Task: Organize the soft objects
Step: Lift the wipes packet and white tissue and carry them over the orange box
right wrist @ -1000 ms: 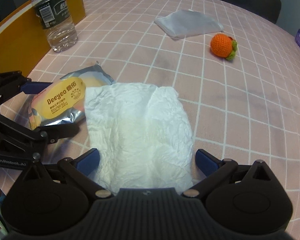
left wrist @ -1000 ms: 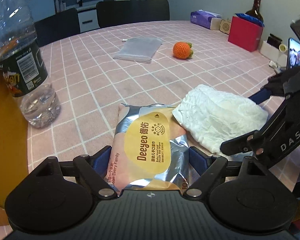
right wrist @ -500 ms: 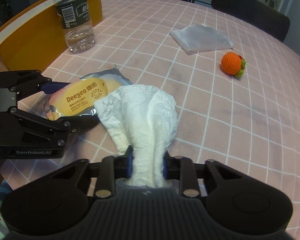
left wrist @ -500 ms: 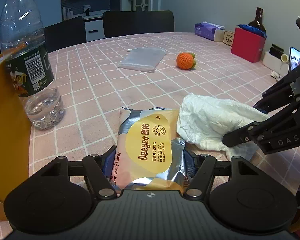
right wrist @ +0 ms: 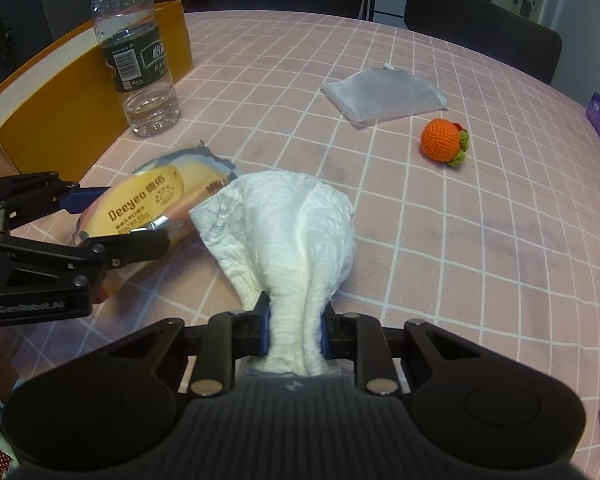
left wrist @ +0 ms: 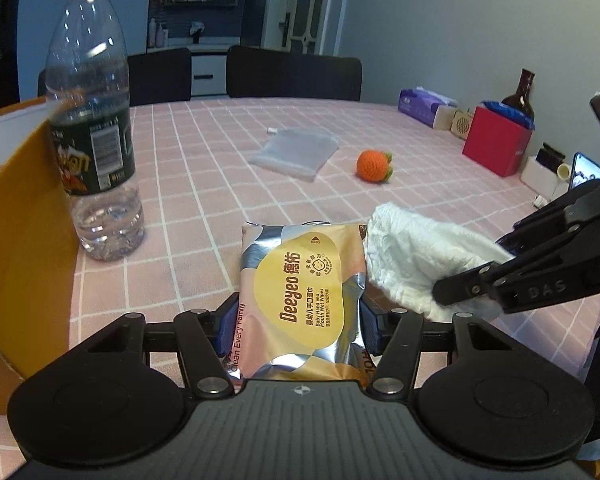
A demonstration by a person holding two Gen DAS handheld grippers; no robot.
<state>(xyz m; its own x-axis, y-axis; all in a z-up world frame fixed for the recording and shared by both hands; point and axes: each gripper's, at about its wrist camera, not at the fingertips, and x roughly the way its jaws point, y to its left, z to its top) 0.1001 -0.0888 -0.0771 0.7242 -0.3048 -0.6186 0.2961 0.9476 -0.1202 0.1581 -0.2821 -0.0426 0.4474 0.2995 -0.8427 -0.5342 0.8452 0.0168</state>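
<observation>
Left claw [left wrist: 298,326] clamps the wipes pack [left wrist: 300,292]; right claw [right wrist: 294,336] pinches the diaper [right wrist: 288,232] (bunched narrowly), whose loose end beside the pack could snag it.

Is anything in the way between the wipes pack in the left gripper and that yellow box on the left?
The water bottle stands against the yellow box, just beyond the wipes pack held by the left gripper. It may block a direct path.

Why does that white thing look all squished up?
The right gripper is shut on the white diaper, bunching its near end into a narrow neck, so the rest puffs out crumpled. Nothing looks spilled or broken.
</observation>
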